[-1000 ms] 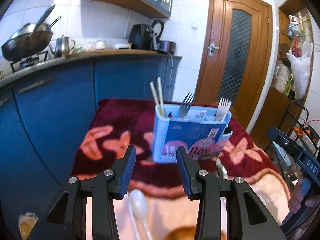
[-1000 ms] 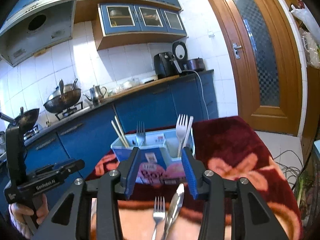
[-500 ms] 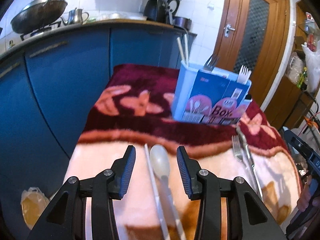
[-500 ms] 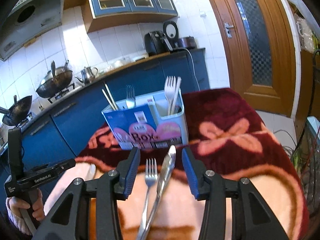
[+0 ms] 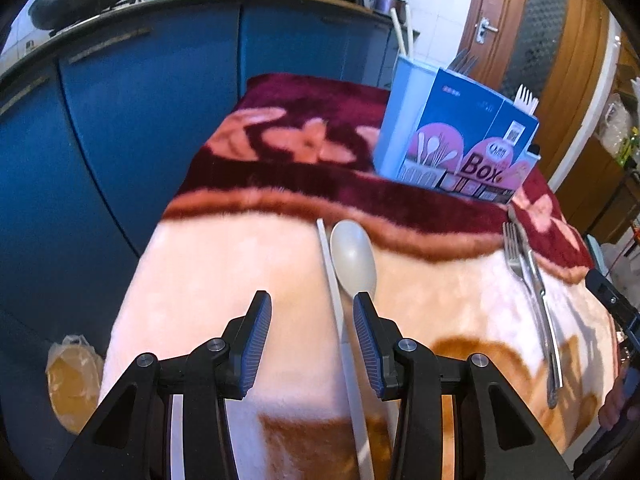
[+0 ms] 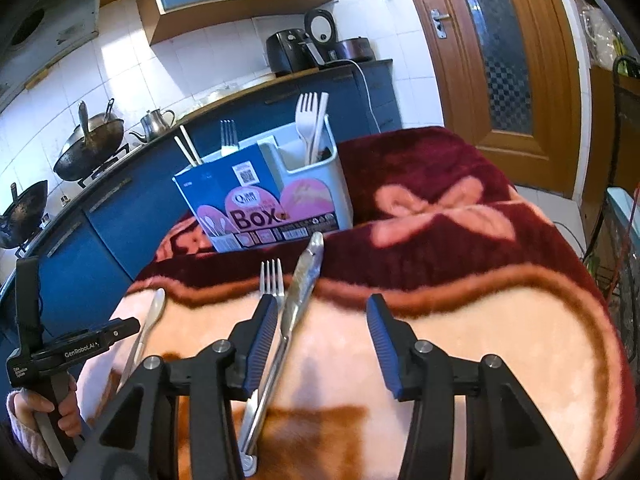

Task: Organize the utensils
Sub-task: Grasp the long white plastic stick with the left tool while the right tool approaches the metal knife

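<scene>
Count: one utensil box (image 6: 276,196) holding two chopsticks (image 6: 187,151), one metal fork (image 6: 228,139), one white plastic fork (image 6: 306,120). Loose on blanket (image 6: 460,320): one fork (image 6: 272,280), one pair of tongs (image 6: 298,300), one spoon (image 5: 354,258), one white stick (image 5: 332,280). Two woks (image 6: 90,144) on stove.

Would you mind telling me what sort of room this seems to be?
Most likely a home kitchen: a wok on a stove, a kettle on the counter, and blue cabinets beneath it.
</scene>
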`<control>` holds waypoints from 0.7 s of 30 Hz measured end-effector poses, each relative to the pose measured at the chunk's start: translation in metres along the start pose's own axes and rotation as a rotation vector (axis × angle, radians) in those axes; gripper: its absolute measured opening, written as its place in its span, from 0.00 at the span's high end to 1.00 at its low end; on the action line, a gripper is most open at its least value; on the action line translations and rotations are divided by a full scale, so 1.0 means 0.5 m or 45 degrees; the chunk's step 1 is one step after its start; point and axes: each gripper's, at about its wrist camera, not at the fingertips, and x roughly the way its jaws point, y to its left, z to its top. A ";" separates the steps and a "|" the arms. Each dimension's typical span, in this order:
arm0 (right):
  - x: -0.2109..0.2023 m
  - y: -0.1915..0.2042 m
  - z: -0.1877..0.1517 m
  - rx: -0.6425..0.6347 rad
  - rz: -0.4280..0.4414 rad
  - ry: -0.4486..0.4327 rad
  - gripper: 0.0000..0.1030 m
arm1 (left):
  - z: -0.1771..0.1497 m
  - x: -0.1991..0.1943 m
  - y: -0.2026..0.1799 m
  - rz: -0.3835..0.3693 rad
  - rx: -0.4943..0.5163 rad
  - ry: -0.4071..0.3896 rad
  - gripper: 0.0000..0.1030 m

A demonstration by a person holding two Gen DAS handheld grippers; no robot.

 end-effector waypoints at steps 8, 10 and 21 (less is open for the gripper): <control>0.004 -0.017 -0.009 0.029 0.006 0.013 0.51 | -0.010 0.008 -0.002 0.037 0.019 0.042 0.58; 0.006 -0.020 -0.011 0.036 0.011 0.017 0.51 | -0.009 0.013 -0.006 0.048 0.036 0.048 0.58; 0.010 -0.026 -0.019 0.049 0.044 0.028 0.51 | 0.034 0.044 -0.005 0.002 0.106 0.133 0.73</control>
